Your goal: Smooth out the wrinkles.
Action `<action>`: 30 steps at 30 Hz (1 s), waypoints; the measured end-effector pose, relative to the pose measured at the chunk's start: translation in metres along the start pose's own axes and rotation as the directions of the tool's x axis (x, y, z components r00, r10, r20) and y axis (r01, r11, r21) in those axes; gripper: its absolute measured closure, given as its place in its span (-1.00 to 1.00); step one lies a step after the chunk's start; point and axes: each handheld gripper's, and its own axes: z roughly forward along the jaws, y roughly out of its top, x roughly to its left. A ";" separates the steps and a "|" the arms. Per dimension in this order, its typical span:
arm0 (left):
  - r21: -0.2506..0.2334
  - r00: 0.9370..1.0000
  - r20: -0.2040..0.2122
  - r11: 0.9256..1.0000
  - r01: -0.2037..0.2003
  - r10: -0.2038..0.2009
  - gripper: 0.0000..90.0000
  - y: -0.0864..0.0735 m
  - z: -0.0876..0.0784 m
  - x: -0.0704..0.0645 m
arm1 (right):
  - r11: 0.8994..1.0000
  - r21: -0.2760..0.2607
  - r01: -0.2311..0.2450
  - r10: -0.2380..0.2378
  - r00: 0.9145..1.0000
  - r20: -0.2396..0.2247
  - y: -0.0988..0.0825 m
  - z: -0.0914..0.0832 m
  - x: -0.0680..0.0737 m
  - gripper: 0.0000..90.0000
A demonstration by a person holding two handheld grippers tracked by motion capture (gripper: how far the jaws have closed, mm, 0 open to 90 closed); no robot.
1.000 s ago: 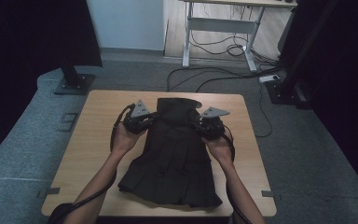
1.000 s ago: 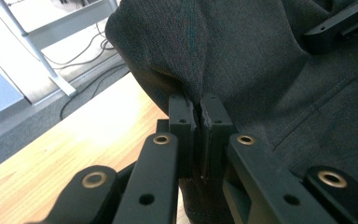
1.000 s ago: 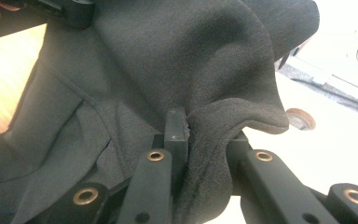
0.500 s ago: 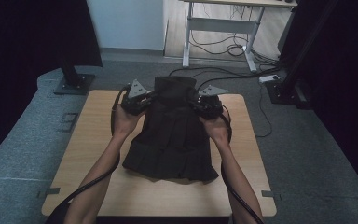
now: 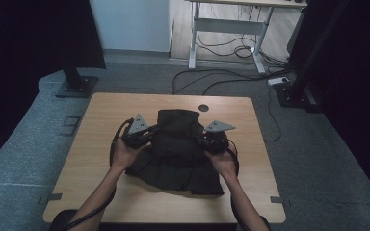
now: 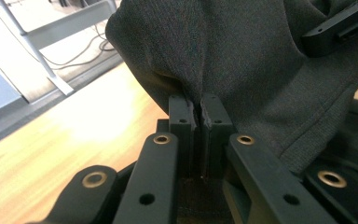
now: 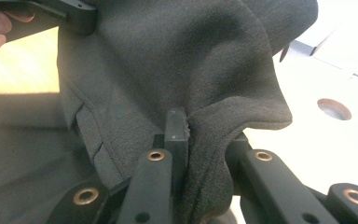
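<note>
A black pleated skirt (image 5: 176, 159) lies on the wooden table (image 5: 106, 115), its top part lifted and folded back over the lower part. My left gripper (image 5: 143, 136) holds the skirt's left top edge, my right gripper (image 5: 204, 140) the right top edge. In the left gripper view the gripper (image 6: 200, 106) is shut on a pinch of the dark cloth (image 6: 242, 56). In the right gripper view the gripper (image 7: 182, 122) is shut on the cloth (image 7: 177, 60), which drapes over one jaw. The pleated hem (image 5: 192, 180) rests flat near the table's front.
A round cable hole (image 5: 203, 108) sits in the table at the back. Beyond the table stand a white desk frame (image 5: 226, 29) with cables (image 5: 212, 79) on the grey floor, and black stands (image 5: 74, 82) on both sides.
Both grippers have pulled back toward the person with the skirt's top edge, folding it over the lower part. The skirt is now bunched shorter on the table.
</note>
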 end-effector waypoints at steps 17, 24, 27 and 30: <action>0.079 0.995 0.098 0.997 0.020 -0.028 0.88 -0.046 -0.009 -0.029 | 0.997 0.081 -0.019 0.024 0.997 -0.068 -0.047 0.000 0.026 0.72; 0.104 0.990 0.131 0.994 0.046 -0.059 0.86 -0.063 -0.011 -0.040 | 0.994 0.104 -0.036 0.046 0.994 -0.096 -0.064 0.000 0.031 0.70; 0.104 0.987 0.140 0.992 0.066 -0.080 0.86 -0.067 -0.012 -0.040 | 0.993 0.106 -0.041 0.052 0.994 -0.099 -0.065 -0.001 0.033 0.68; 0.096 0.983 0.151 0.991 0.096 -0.109 0.69 -0.068 -0.015 -0.038 | 0.993 0.106 -0.056 0.067 0.993 -0.098 -0.065 -0.004 0.035 0.57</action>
